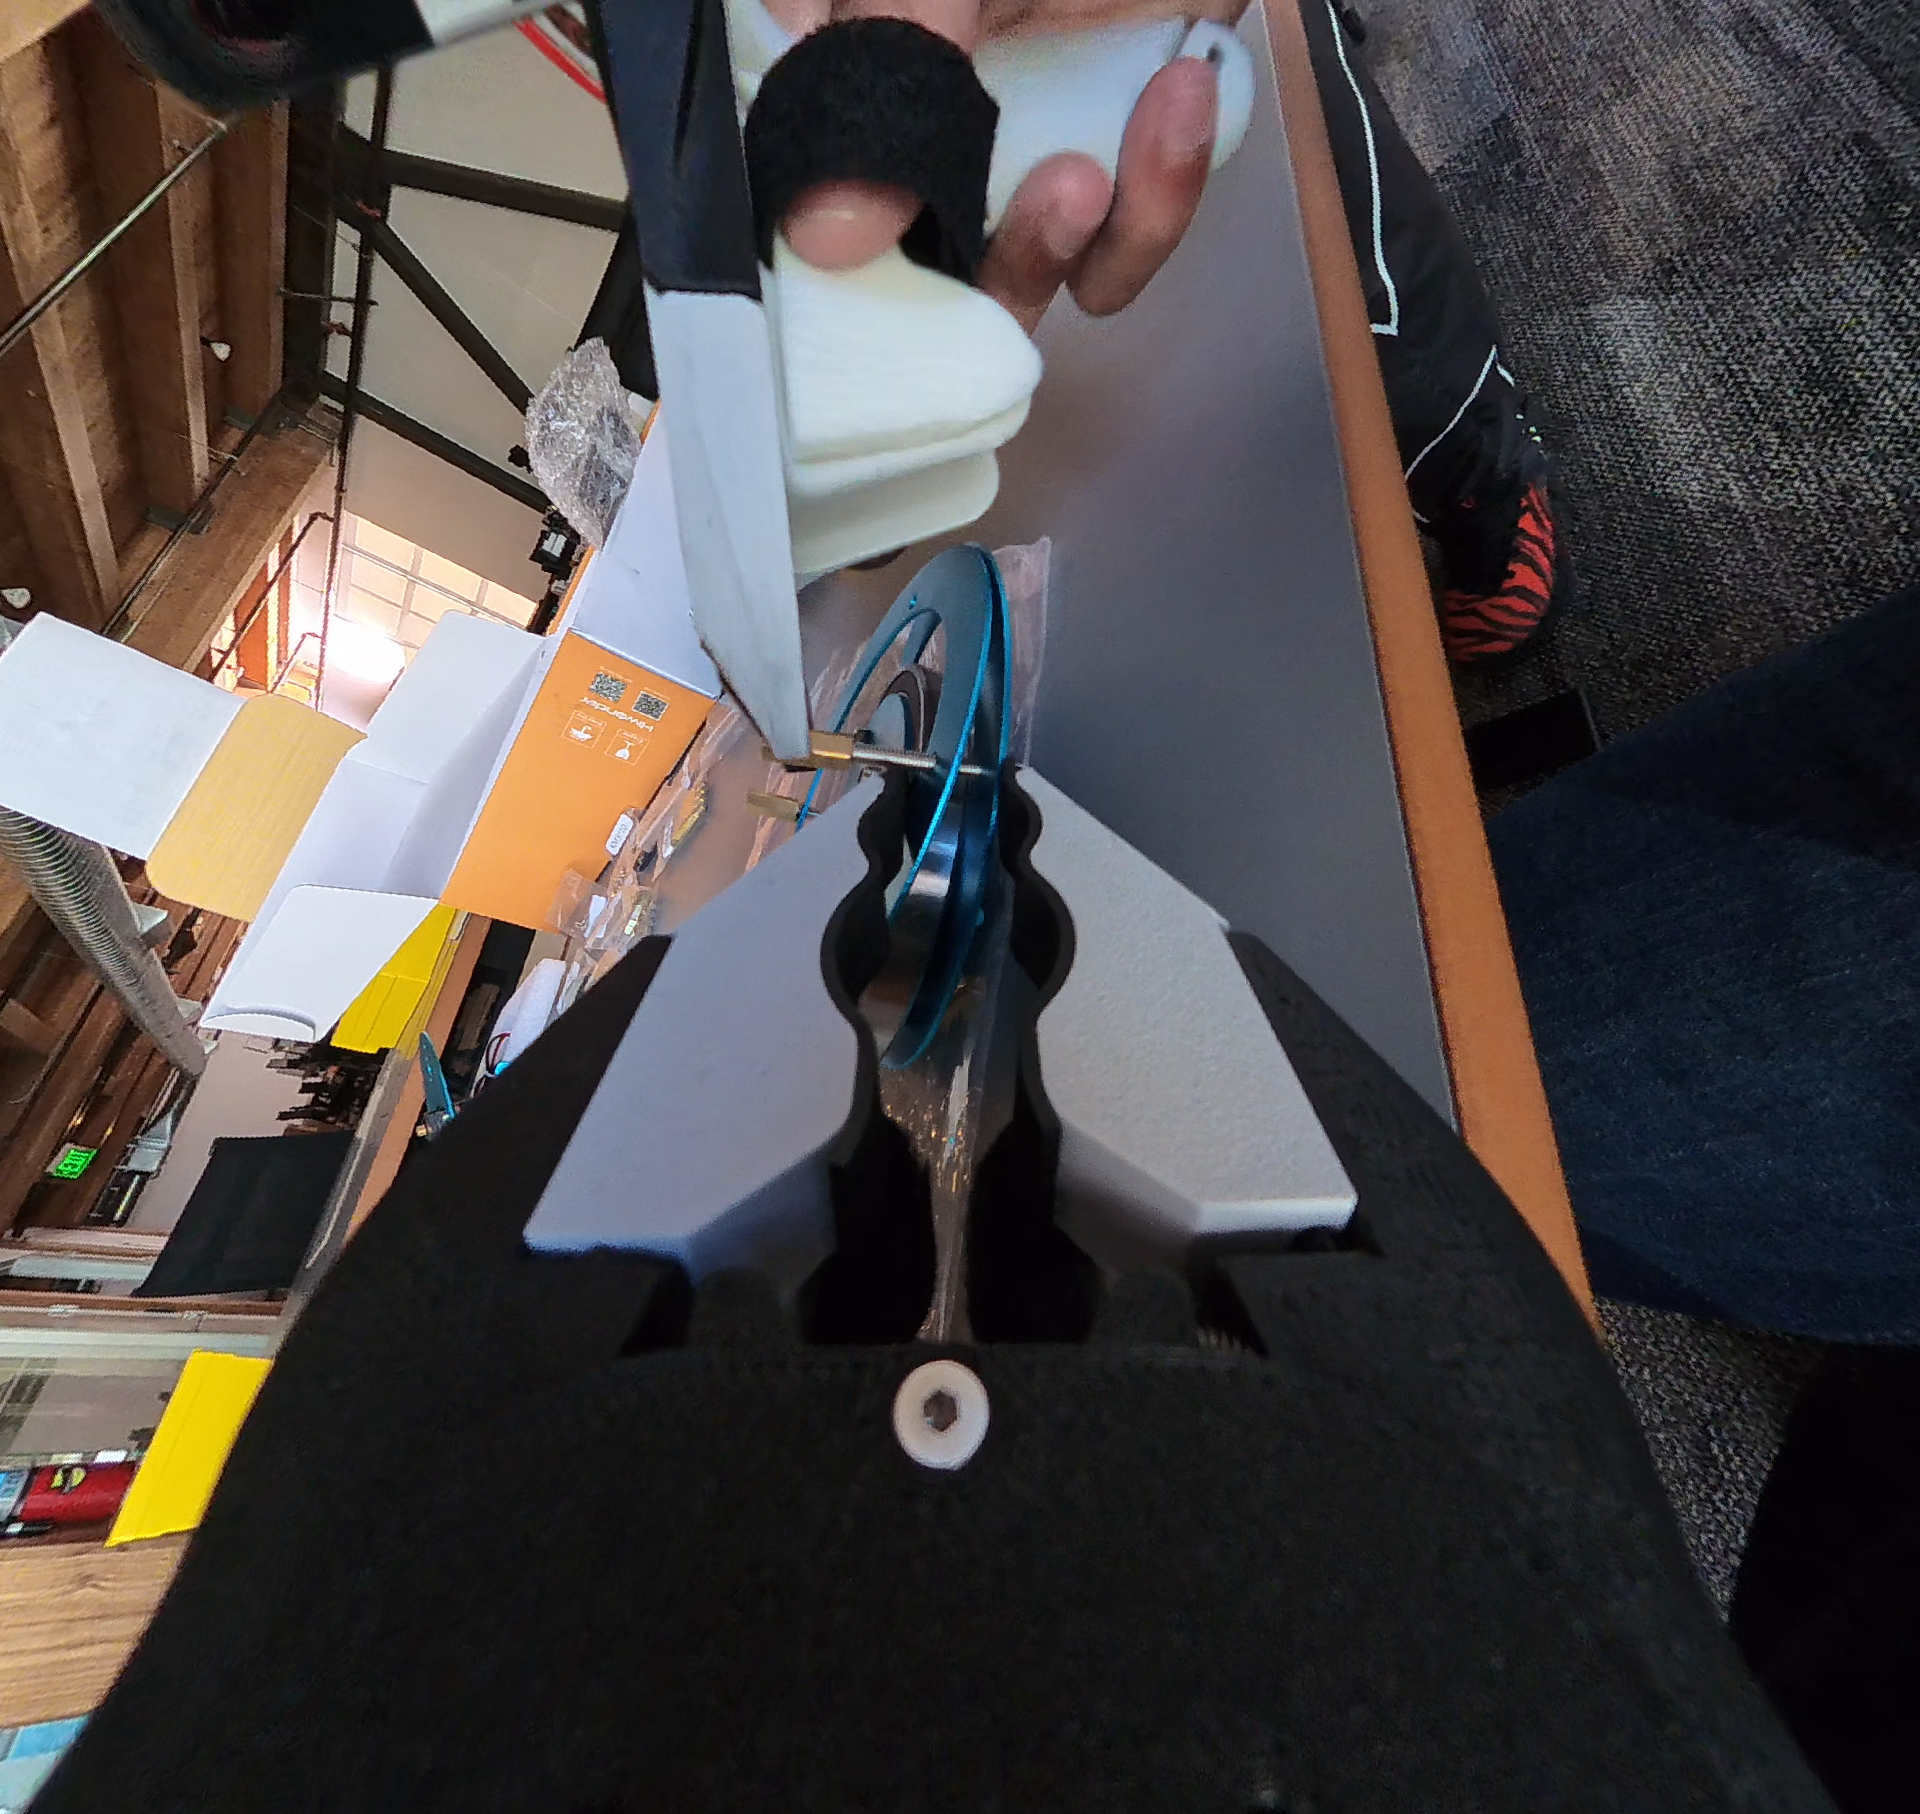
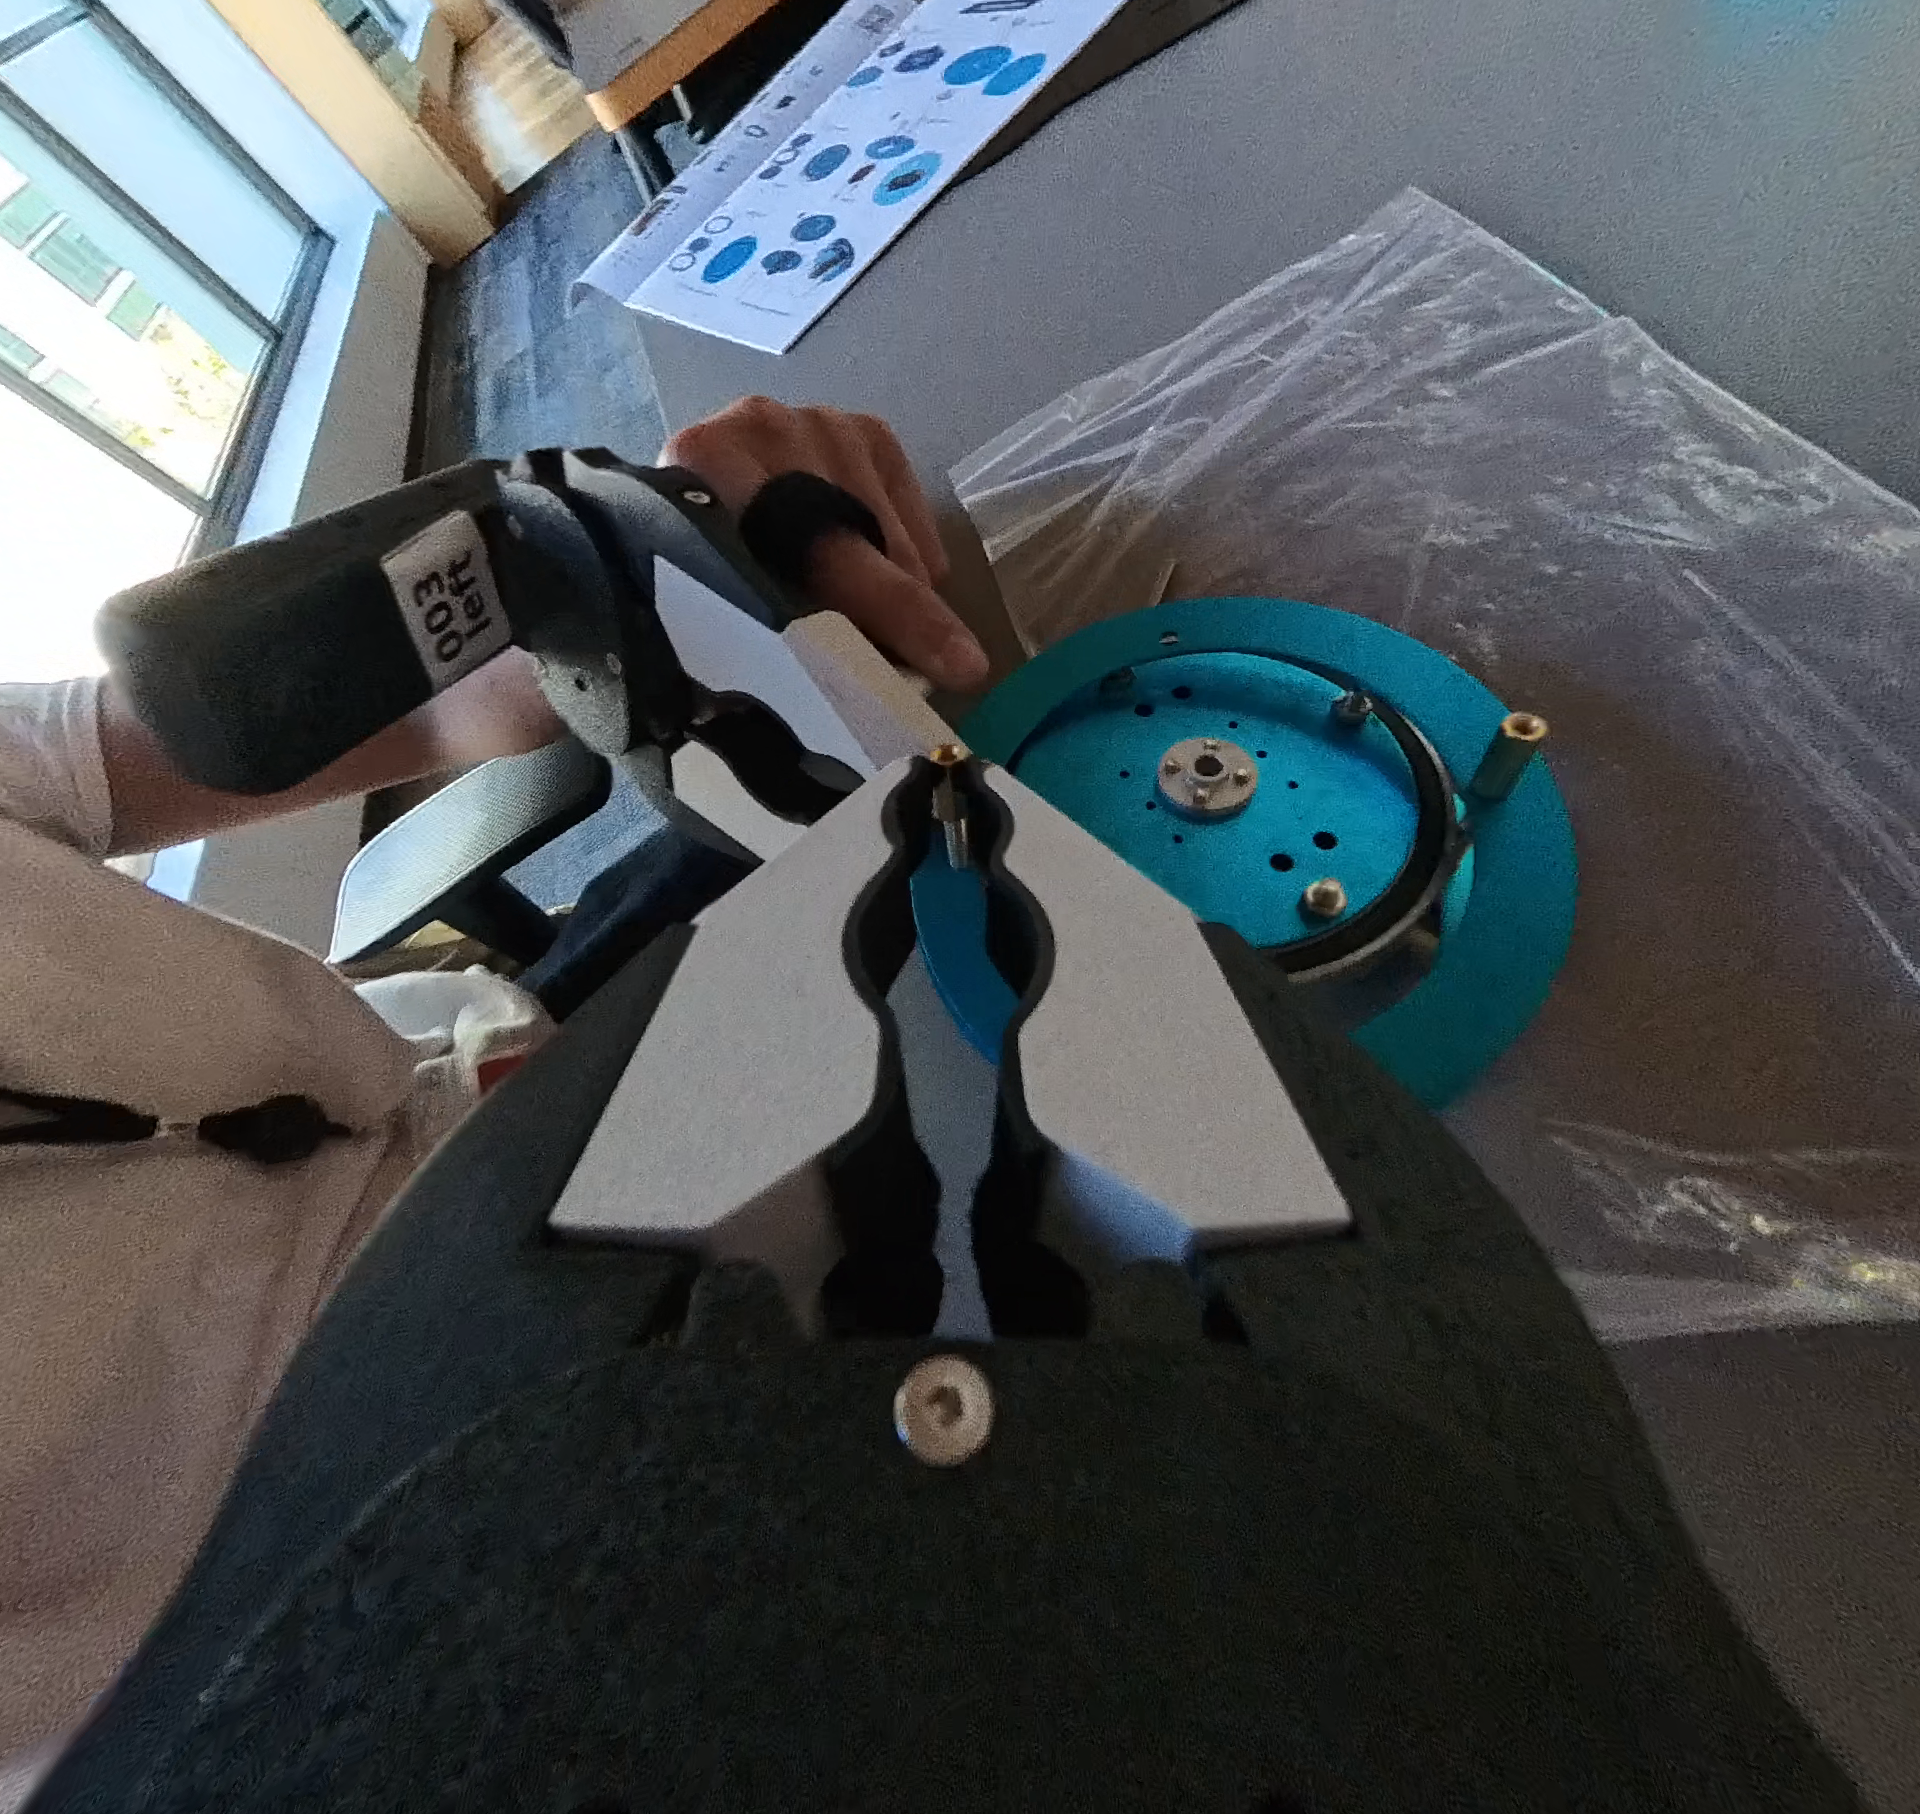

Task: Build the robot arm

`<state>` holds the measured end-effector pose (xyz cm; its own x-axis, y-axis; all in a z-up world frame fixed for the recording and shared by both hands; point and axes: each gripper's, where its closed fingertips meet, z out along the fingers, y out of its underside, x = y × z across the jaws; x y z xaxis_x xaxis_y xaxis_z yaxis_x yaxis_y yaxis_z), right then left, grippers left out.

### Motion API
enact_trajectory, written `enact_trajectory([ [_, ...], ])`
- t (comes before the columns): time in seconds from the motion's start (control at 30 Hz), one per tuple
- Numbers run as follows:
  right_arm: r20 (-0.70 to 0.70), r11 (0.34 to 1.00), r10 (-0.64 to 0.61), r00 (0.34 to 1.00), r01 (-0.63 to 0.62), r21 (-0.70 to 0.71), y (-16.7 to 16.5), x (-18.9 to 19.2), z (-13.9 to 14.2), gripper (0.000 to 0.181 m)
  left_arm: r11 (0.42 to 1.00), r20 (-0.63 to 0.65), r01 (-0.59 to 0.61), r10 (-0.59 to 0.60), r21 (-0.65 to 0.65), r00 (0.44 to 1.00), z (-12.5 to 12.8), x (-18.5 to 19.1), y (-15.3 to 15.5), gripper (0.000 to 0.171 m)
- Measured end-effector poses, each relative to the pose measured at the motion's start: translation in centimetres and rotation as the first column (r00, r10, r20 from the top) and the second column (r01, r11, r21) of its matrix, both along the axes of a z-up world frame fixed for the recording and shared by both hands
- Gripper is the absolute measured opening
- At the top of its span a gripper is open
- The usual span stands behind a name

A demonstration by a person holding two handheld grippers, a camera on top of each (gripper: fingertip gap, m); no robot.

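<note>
Left gripper (image 1: 940, 808) clamped edge-on around a blue metal disc assembly (image 1: 956, 808), fingers pressed to both faces with a slip of clear plastic caught between them. Same blue disc assembly (image 2: 1299, 829) seen flat-on from the right wrist view: wide outer ring, raised inner plate drilled with small holes, silver hub (image 2: 1205, 777) at centre, black band along part of the inner plate's rim. 2 brass standoffs already upright on the disc, 1 on the outer ring (image 2: 1507, 754) and 1 on the inner plate (image 2: 1325, 897). Right gripper (image 2: 951, 798) pinched on another brass standoff (image 2: 951, 808) with a threaded steel end, held at the disc's near edge; in the left wrist view that right gripper (image 1: 790, 746) comes in from above with the standoff (image 1: 862, 754) lying crosswise, its thread reaching the blue ring. Disc resting over a crumpled clear plastic bag (image 2: 1507, 476) on a grey table (image 2: 1558, 102). Printed instruction sheet (image 2: 862, 154) well beyond. Orange-and-white box (image 1: 582, 756) in the background of the left view.
</note>
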<state>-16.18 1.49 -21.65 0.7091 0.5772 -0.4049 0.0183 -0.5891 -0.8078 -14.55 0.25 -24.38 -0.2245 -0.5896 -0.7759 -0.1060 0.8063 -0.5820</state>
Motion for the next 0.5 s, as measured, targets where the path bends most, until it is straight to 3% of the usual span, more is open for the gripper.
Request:
enact_trajectory([
  [0.1, 0.078, 0.980, -0.201, 0.976, 0.201, 0.005, 0.16, 0.41, -0.27, 0.004, 1.000, -0.003, 0.002, -0.002, 0.005, 1.000, -0.07, 0.04, -0.06, 0.018],
  [0.17, 0.179, 0.919, -0.393, 0.902, 0.377, 0.118, 0.40, 0.54, -0.22, 0.004, 1.000, -0.004, -0.004, 0.004, 0.002, 1.000, -0.07, 0.06, 0.02, 0.018],
  [0.27, 0.273, 0.728, -0.682, 0.678, 0.599, 0.333, 0.28, 0.71, -0.19, 0.003, 1.000, -0.007, -0.003, 0.003, 0.014, 1.000, -0.20, 0.07, -0.04, 0.018],
  [0.33, 0.253, 0.548, -0.836, 0.486, 0.718, 0.429, 0.13, 0.94, -0.07, 0.003, 1.000, -0.007, -0.002, 0.003, 0.021, 1.000, -0.24, 0.08, -0.09, 0.018],
  [0.4, 0.223, 0.373, -0.927, 0.300, 0.782, 0.499, 0.14, 0.80, -0.05, 0.004, 1.000, -0.008, -0.001, 0.002, 0.023, 1.000, -0.28, 0.04, -0.09, 0.018],
  [0.43, 0.230, 0.318, -0.946, 0.228, 0.790, 0.524, 0.06, 0.79, 0.09, 0.004, 1.000, -0.006, -0.003, 0.003, 0.021, 1.000, -0.24, 0.02, -0.05, 0.017],
  [0.47, 0.228, 0.296, -0.952, 0.203, 0.797, 0.526, 0.05, 0.78, 0.19, 0.004, 1.000, -0.005, -0.004, 0.004, 0.012, 1.000, -0.17, 0.00, 0.00, 0.017],
  [0.5, 0.216, 0.307, -0.950, 0.226, 0.808, 0.503, 0.15, 0.80, 0.17, 0.004, 1.000, -0.006, -0.004, 0.004, 0.001, 1.000, -0.11, -0.02, 0.01, 0.018],
])
